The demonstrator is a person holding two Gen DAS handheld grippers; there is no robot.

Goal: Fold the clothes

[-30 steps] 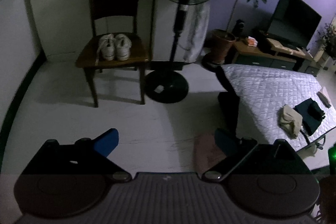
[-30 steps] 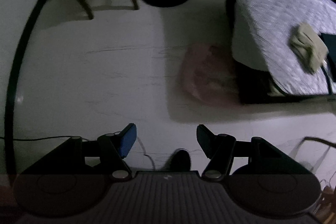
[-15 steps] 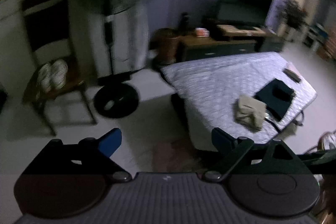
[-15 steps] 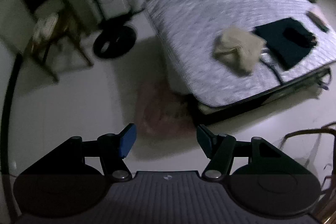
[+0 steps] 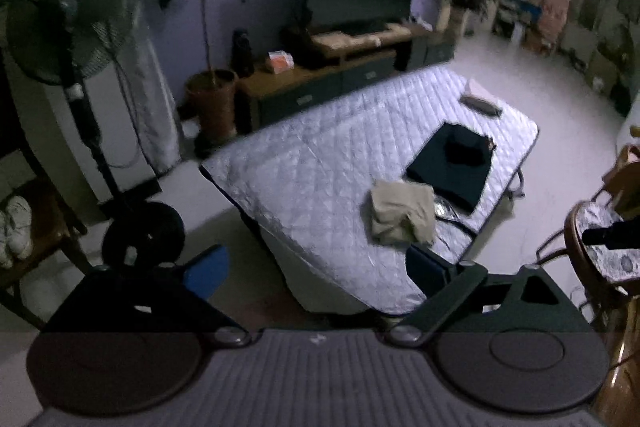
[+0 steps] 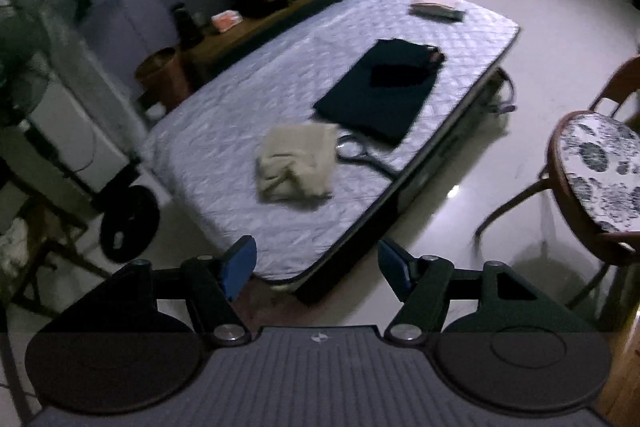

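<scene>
On quilted mattress (image 6: 224, 131): beige garment (image 6: 298, 163) (crumpled), dark garment (image 6: 376, 91).

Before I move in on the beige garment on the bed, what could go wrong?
1. A dark cable loops right beside the beige garment; the fingers could snag it.
2. The folded dark garment lies close by, so a wide sweep may disturb it.
3. The garment sits near the mattress edge, so dragging could pull it off. Both the left gripper and right gripper are open and empty.
</scene>
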